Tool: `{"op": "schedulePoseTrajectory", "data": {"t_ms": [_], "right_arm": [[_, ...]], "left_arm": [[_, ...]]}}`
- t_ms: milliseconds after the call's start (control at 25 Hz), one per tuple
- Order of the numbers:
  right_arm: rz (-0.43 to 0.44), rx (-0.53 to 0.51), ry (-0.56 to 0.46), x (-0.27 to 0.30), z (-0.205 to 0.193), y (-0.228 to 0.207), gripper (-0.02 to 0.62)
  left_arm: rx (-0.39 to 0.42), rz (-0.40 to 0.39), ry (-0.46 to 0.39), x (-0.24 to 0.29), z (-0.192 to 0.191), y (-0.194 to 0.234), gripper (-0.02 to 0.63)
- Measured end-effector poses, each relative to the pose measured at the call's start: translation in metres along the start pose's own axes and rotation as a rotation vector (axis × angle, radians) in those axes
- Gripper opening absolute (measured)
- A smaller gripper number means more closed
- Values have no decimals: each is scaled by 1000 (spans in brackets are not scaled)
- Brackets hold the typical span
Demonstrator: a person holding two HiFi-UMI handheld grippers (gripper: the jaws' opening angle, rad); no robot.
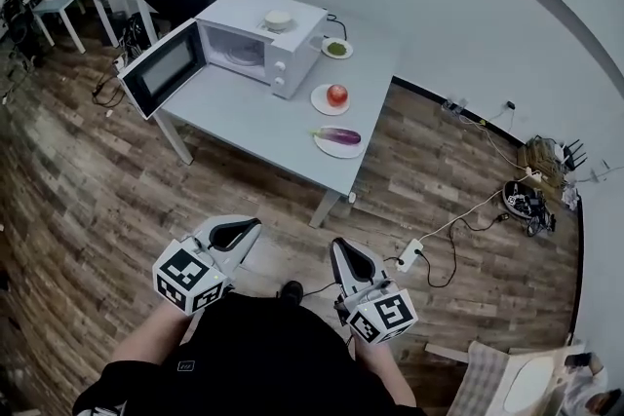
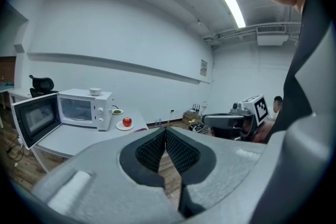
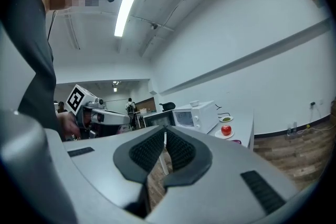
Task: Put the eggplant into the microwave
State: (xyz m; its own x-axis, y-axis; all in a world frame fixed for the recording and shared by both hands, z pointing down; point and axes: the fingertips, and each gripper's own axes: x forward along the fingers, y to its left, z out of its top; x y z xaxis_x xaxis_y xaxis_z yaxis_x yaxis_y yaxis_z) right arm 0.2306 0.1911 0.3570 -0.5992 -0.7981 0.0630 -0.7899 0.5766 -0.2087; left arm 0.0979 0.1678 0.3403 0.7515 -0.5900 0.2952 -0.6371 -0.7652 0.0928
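Observation:
The purple eggplant lies on a white plate near the right front corner of the grey table. A white microwave stands at the table's back, its door swung wide open to the left. Both grippers are held low in front of the person, well short of the table and above the wooden floor. My left gripper is shut with nothing in it, its pads meeting in the left gripper view. My right gripper is also shut and empty.
A red apple sits on its own plate beside the microwave, and a small dish of greens is behind it. A bowl rests on the microwave. A power strip and cables lie on the floor to the right.

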Motion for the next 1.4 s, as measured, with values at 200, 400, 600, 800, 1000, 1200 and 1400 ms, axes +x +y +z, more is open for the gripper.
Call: {"op": "schedulePoseTrajectory", "data": {"t_ms": [200,400,600,800,1000,1200,1400], "right_arm": [[19,14,-12,12,5,-24,18],[29,4,19,31,1,-33,18],[13,-17,31,67,4,-42,20],[-36,-42,35,112,14,-54,20],[-98,-68,52,145,21,-67,40],[-149,-130,107,163,17,-87,43],[-171,-145,143,171,14,-109,43]], "left_arm": [[-4,10,8,23,7,6,9],[-22,22,20,34,5,25,9],[-11,18,2,46,11,59,9],[-3,-25,-8,62,23,102,9],[26,-67,-7,73,31,137,9],[15,-78,-11,95,35,161,9],[4,-102,8,117,36,161,9]]}}
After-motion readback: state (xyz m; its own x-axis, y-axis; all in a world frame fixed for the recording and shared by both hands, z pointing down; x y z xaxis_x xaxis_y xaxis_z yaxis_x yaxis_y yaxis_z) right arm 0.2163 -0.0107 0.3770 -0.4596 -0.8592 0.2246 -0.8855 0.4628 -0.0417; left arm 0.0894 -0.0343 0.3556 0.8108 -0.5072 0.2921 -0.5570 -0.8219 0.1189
